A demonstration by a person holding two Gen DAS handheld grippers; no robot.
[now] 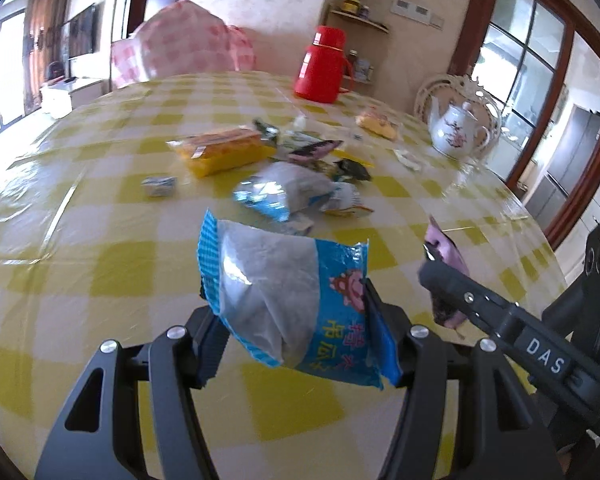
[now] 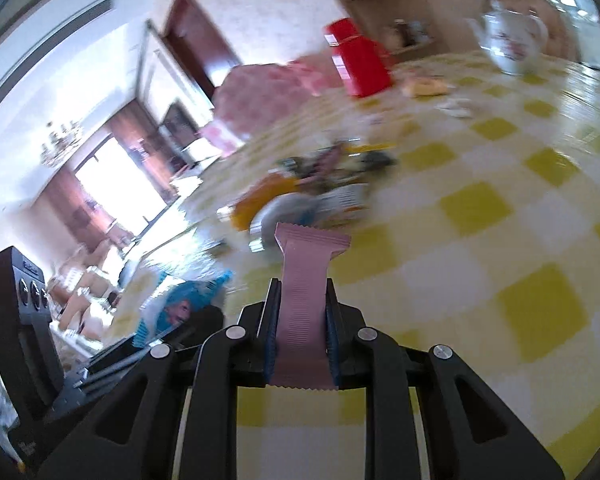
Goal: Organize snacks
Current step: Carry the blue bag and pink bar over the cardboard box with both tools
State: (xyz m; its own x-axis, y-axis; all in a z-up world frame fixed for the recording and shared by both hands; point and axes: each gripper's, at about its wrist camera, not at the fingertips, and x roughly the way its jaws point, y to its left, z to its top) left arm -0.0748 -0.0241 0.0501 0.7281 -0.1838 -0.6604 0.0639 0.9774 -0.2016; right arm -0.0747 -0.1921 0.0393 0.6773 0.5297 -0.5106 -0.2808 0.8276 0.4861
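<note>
With the left gripper [image 1: 292, 320] clamped on a blue bread packet [image 1: 288, 300] and the right gripper [image 2: 302, 320] pinching a pink wafer sachet [image 2: 306, 292] above the checked table [image 1: 100, 264], each should travel level, apart, to avoid snagging

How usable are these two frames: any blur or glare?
Left wrist view: mostly sharp, blue snack packet crisp, window glare on the tablecloth at left. Right wrist view: heavy motion blur on the snack pile; only the pink wrapper reads clearly.

Motion blur smears the snack pile [image 2: 320, 184] and teapot [image 2: 512, 40] beyond recognition.
</note>
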